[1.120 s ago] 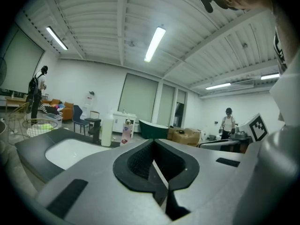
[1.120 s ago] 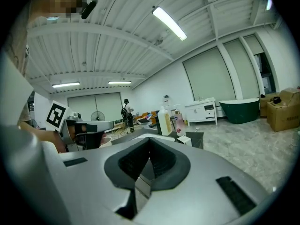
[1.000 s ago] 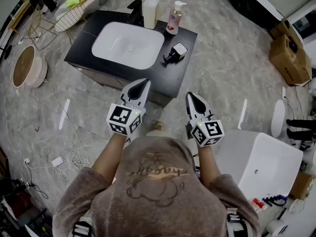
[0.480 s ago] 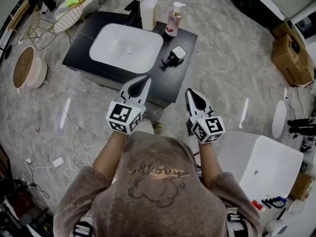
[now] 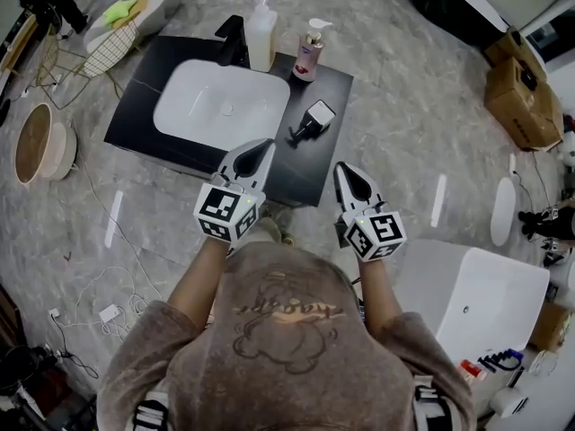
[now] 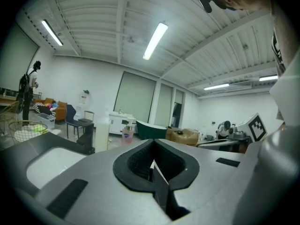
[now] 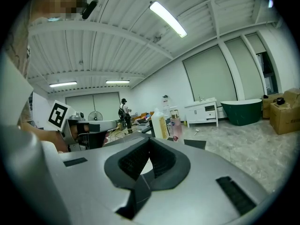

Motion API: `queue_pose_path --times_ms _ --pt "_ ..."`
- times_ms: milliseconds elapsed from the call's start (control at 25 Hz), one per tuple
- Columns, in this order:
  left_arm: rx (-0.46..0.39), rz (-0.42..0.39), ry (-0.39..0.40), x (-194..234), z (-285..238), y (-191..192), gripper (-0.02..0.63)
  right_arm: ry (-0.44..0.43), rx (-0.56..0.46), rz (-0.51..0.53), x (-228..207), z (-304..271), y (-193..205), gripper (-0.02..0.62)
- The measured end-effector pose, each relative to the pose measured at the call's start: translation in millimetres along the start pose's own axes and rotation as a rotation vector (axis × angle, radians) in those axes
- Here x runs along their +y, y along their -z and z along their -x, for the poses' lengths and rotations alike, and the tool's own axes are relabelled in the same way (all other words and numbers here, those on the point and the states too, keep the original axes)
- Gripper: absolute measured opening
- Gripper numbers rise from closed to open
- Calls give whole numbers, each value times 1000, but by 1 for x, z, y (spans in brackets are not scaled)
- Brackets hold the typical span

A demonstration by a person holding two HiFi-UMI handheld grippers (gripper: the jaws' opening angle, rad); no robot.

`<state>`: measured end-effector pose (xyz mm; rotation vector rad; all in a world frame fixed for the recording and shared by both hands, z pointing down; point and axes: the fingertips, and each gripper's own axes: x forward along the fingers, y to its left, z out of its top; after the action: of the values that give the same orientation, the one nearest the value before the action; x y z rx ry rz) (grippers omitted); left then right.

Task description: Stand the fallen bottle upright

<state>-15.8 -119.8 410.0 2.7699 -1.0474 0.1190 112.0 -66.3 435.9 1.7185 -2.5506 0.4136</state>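
In the head view a small white bottle with a black pump (image 5: pixel 312 118) lies on its side on the black counter (image 5: pixel 319 164), to the right of the white sink (image 5: pixel 223 106). My left gripper (image 5: pixel 261 145) is shut and empty over the counter's front edge, short of the fallen bottle and to its left. Beyond the counter's front right corner, over the floor, my right gripper (image 5: pixel 347 171) is also shut and empty. Both gripper views show the jaws closed with nothing between them.
A cream pump bottle (image 5: pixel 260 34) and a pink pump bottle (image 5: pixel 308 54) stand upright at the counter's back, beside a black faucet (image 5: pixel 231 45). A white tub (image 5: pixel 467 299) is at lower right. Cardboard boxes (image 5: pixel 521 92) sit far right, and cables (image 5: pixel 117 285) lie on the floor at left.
Both grippers have moved forward toward the counter, so the counter and fallen bottle now sit closer to their tips. The jaws stayed shut.
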Motion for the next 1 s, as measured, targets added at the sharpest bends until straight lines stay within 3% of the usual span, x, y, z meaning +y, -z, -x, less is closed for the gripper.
queue_pose_path --times_ms 600,1000 --pt "18 -11 126 40 -60 -20 18 70 -52 -9 -24 -64 -34 -6" --pt "37 13 96 42 -79 -17 18 41 -8 -2 -49 -78 -36 -5"
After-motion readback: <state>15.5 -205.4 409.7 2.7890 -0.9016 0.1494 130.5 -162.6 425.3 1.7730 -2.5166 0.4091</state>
